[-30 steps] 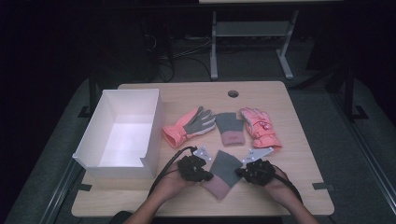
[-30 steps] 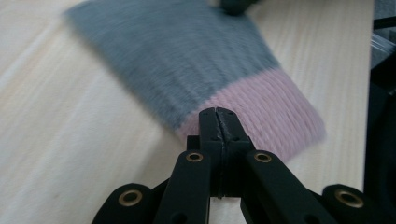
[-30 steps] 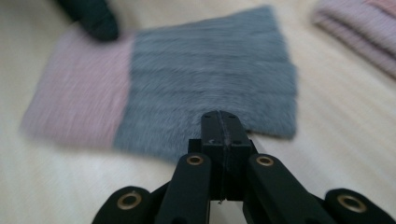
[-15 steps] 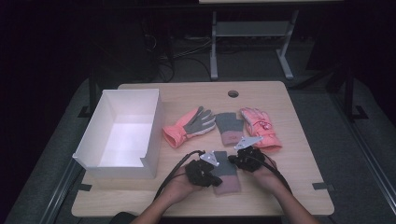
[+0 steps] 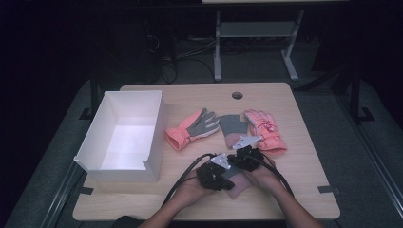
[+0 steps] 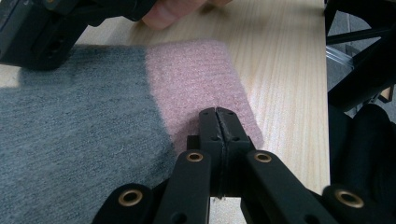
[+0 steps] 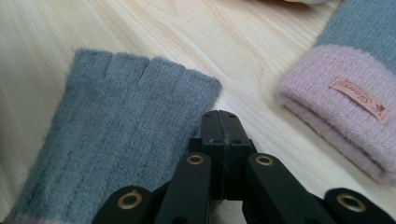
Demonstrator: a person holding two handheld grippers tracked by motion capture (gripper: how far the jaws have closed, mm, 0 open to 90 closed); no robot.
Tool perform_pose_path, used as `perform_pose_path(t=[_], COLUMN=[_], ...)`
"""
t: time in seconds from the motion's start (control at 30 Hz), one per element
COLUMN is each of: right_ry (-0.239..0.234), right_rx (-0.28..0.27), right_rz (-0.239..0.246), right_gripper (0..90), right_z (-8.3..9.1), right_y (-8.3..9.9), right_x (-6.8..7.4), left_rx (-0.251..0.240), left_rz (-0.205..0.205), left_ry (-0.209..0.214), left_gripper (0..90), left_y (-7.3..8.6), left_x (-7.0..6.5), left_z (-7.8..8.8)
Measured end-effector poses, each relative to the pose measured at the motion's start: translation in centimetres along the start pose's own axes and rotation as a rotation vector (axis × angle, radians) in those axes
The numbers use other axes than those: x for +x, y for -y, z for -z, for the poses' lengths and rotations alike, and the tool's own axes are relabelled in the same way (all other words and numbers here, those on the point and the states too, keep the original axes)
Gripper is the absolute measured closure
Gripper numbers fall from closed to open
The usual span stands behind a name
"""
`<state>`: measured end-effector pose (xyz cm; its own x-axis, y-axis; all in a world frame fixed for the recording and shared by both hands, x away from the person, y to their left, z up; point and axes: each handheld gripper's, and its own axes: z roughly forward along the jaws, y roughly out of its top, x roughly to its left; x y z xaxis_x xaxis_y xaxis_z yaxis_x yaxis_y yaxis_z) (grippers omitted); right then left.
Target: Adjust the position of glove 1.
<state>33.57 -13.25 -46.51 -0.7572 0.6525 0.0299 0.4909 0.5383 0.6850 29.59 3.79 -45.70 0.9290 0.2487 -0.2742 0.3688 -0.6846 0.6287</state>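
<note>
Grey knit glove (image 5: 233, 178) with a pink cuff – flat on the table (image 5: 304, 156), near the front edge | left gripper (image 6: 218, 122) – jaws pressed together, tips over the glove's pink cuff | right gripper (image 7: 221, 125) – jaws pressed together, just beside the glove's fingertip end, holding nothing | second grey glove (image 5: 232, 128) behind it

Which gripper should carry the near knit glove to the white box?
Left, probably. The left gripper sits at the knit glove's pink cuff and nearer the white box; the right gripper is at its finger end.
</note>
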Motion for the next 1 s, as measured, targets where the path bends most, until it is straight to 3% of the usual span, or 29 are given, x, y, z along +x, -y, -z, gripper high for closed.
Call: perform_pose_path(t=[0.13,0.2,0.33,0.4,0.57,0.63,0.67,0.83,1.0], right_ry=[-0.003,-0.01,-0.022,-0.025,-0.02,-0.017,-0.011,0.005,0.037], right_rx=[-0.008,-0.007,-0.026,-0.032,-0.052,-0.051,-0.049,-0.032,-0.03], right_rz=[-0.016,-0.033,-0.075,-0.087,-0.087,-0.084,-0.084,-0.096,-0.112], right_gripper=[87.7,84.8,82.9,88.6,90.0,90.0,90.0,90.0,90.0], right_z=[0.1,0.6,1.5,1.9,3.0,3.1,3.2,3.0,2.4], right_y=[0.0,-0.1,-0.3,-0.3,-0.8,-0.9,-1.0,-1.6,-3.0], right_x=[0.0,-0.2,-0.7,-0.8,-1.1,-1.2,-1.5,-2.9,-4.1], left_rx=[-0.008,-0.025,-0.027,-0.029,-0.087,-0.093,-0.085,-0.079,-0.068], left_rz=[-0.002,-0.013,0.022,0.035,0.049,0.052,0.06,0.064,0.022], left_ry=[-0.001,-0.032,-0.073,-0.087,-0.146,-0.161,-0.176,-0.186,-0.217], left_gripper=[84.4,78.1,59.1,49.4,33.2,29.8,24.0,17.4,14.7], left_y=[0.1,0.5,1.5,2.1,3.2,3.5,4.1,4.8,4.9], left_x=[0.1,0.4,1.2,1.5,1.4,1.3,1.1,0.9,0.8], left_z=[0.5,1.5,2.8,3.6,5.4,5.7,5.9,6.1,6.0])
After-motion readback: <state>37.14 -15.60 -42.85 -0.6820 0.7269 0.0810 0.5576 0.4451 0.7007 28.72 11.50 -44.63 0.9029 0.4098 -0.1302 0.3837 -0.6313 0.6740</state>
